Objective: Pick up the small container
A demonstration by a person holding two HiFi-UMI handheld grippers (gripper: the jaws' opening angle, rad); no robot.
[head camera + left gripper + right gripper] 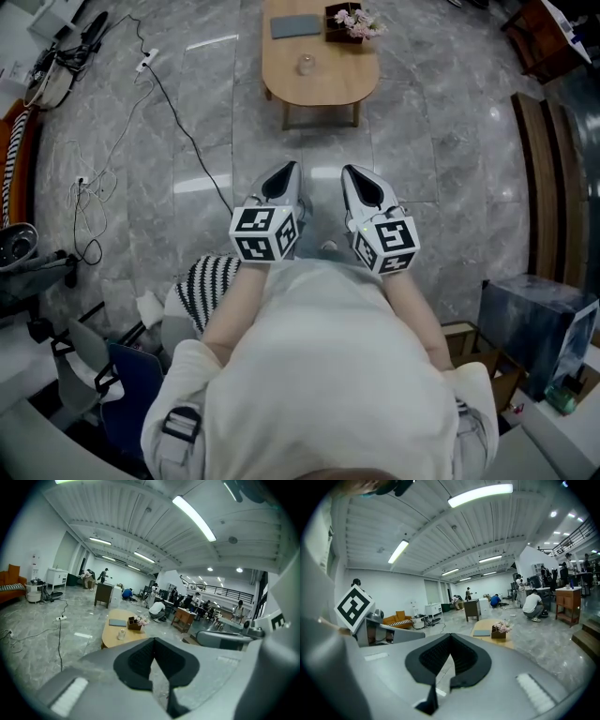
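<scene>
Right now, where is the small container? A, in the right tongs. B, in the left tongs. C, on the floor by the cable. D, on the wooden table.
D: the container stands on the table well ahead, while the left tongs and the right tongs are shut with nothing in them.

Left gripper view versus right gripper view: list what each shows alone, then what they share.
Left gripper view only: the small container on the table, and the right gripper. Right gripper view only: the left gripper. Shared: the table, flower box, grey pad, and each gripper's own shut fingers.
</scene>
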